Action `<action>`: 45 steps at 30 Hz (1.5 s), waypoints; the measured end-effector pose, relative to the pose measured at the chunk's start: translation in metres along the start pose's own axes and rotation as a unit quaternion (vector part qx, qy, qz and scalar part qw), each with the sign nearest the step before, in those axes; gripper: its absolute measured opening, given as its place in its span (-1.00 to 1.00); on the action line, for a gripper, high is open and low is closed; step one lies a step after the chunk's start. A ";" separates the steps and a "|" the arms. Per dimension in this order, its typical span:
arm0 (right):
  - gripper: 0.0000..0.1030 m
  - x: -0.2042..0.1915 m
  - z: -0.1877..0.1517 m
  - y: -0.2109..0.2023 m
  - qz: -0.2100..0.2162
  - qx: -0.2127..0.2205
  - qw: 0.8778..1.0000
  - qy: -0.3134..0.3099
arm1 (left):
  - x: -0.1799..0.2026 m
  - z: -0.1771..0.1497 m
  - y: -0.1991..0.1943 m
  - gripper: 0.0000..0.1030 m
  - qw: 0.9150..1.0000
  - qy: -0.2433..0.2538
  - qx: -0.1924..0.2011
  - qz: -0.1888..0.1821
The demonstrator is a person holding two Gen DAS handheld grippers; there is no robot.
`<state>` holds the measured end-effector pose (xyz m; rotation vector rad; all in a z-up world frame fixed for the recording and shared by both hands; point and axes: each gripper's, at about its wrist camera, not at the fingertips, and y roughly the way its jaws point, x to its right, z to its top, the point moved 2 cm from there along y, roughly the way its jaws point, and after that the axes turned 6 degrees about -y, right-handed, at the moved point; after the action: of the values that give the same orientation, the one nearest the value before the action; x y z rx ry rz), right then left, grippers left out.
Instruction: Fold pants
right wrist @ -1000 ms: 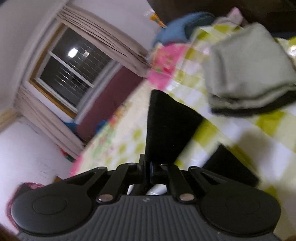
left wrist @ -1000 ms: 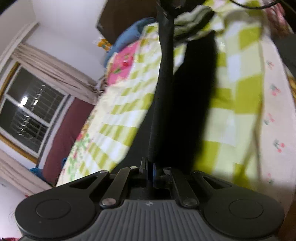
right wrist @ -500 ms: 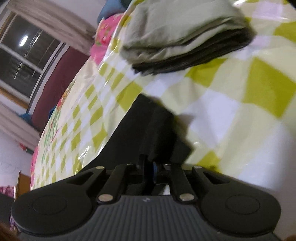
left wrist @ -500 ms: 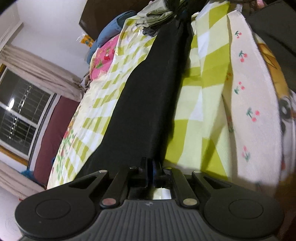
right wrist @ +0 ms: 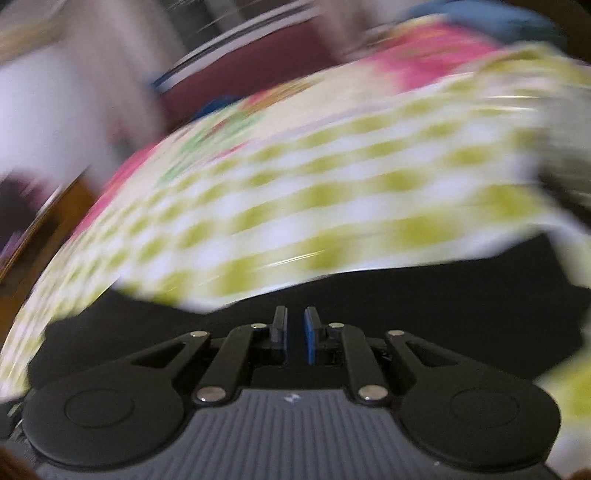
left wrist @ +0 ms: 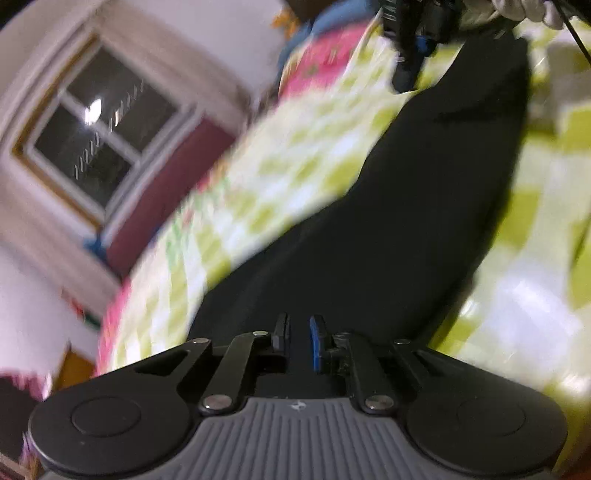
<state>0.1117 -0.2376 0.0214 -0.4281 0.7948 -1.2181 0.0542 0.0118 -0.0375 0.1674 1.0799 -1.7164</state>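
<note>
Bed [left wrist: 295, 177] seen in both wrist views, covered by a yellow-green and white checked sheet [right wrist: 332, 192]; both views heavily blurred. A pink floral cover [left wrist: 321, 62] is noted at the far end of the bed, with something blue [left wrist: 325, 18] beyond it. A window [left wrist: 99, 136] with a dark pane and pale curtains is set in the wall at the left of the left wrist view; a dark red panel [left wrist: 166, 192] runs below it alongside the bed.

Black pants [left wrist: 406, 221] are laid out flat on the checked sheet as a long dark band, reaching from just in front of the left gripper [left wrist: 298, 343] away toward the far end of the bed. In the right wrist view the same black cloth [right wrist: 369, 295] is seen as a wide dark strip lying across the frame directly ahead of the right gripper [right wrist: 294, 334], checked sheet beyond it.

The right gripper is also picked up at the top of the left wrist view as a dark blurred shape [left wrist: 413, 40] over the far end of the pants; whether cloth is touched there cannot be told.

Left gripper: fingers [left wrist: 317, 343] parted by a narrow gap, nothing seen pinched between them, black cloth visible through the gap. Right gripper: fingers [right wrist: 310, 338] likewise parted a little, blue pad exposed, nothing clamped; cloth lies below and ahead.
</note>
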 end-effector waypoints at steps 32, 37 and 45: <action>-0.84 -0.284 -0.108 0.091 0.162 -0.137 0.879 -0.427 | -0.091 -0.109 -0.051 -0.05 0.997 0.022 -0.003 0.069; -0.97 -0.285 -0.115 0.091 0.199 -0.183 0.877 -0.397 | -0.100 -0.097 -0.047 -0.04 0.998 -0.013 0.022 0.056; -0.84 -0.233 -0.029 0.078 0.179 -0.107 0.929 -0.305 | -0.091 -0.106 0.006 -0.09 0.999 -0.014 -0.038 0.001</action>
<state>0.1110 0.0096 0.0210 -0.7603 0.4343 -0.5986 0.0590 0.1510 -0.0500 0.0965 1.1224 -1.6690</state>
